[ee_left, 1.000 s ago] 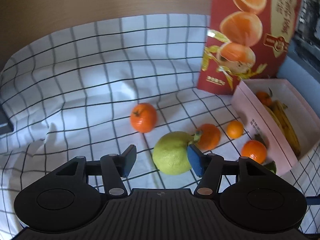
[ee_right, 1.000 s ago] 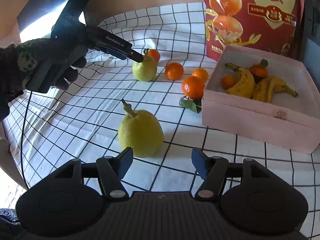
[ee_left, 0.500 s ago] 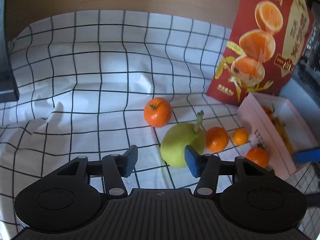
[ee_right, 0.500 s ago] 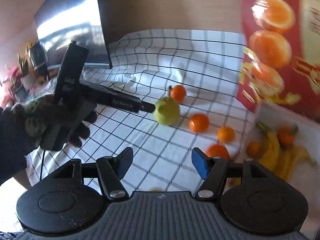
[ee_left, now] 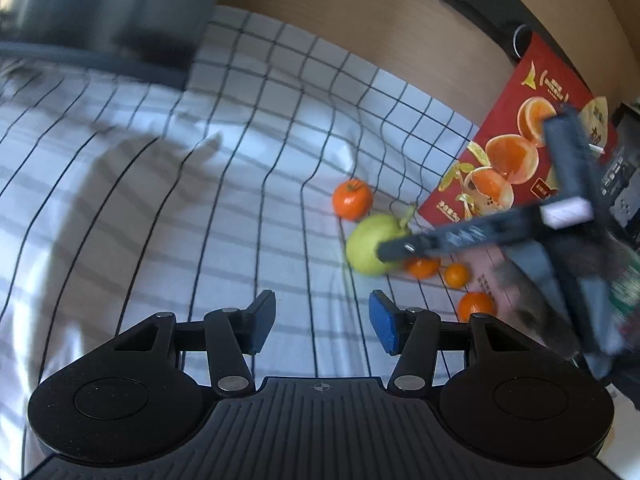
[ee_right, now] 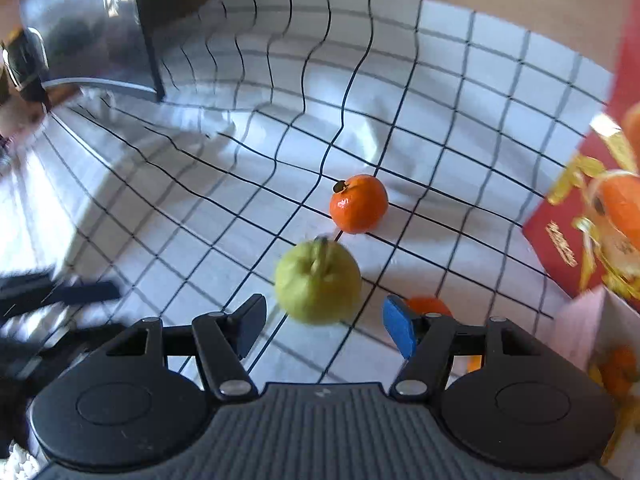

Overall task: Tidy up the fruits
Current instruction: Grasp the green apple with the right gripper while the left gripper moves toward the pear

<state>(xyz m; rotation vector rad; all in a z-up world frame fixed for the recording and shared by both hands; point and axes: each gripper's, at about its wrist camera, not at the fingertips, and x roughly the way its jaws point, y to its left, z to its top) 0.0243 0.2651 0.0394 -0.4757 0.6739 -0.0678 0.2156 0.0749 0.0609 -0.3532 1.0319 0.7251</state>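
A green pear (ee_right: 318, 282) stands on the checked cloth just ahead of my open right gripper (ee_right: 324, 326), slightly left of the midline between its fingers. An orange tangerine (ee_right: 359, 203) lies just beyond it. In the left wrist view the same pear (ee_left: 370, 244) and tangerine (ee_left: 351, 199) sit far ahead to the right, with the right gripper's finger (ee_left: 420, 242) reaching in front of the pear. My left gripper (ee_left: 322, 324) is open, empty, well back from the fruit. More tangerines (ee_left: 475, 306) lie beside the pink box (ee_left: 490, 268).
A red orange-printed carton (ee_left: 520, 168) stands at the back right, also in the right wrist view (ee_right: 592, 216). A dark monitor (ee_right: 92, 28) stands at the back left. The pink box corner (ee_right: 592, 332) holds fruit. The cloth is wrinkled near the back.
My left gripper pulled back and left, away from the pear. My right gripper swung over and came close to that pear, which now sits just before its fingers.
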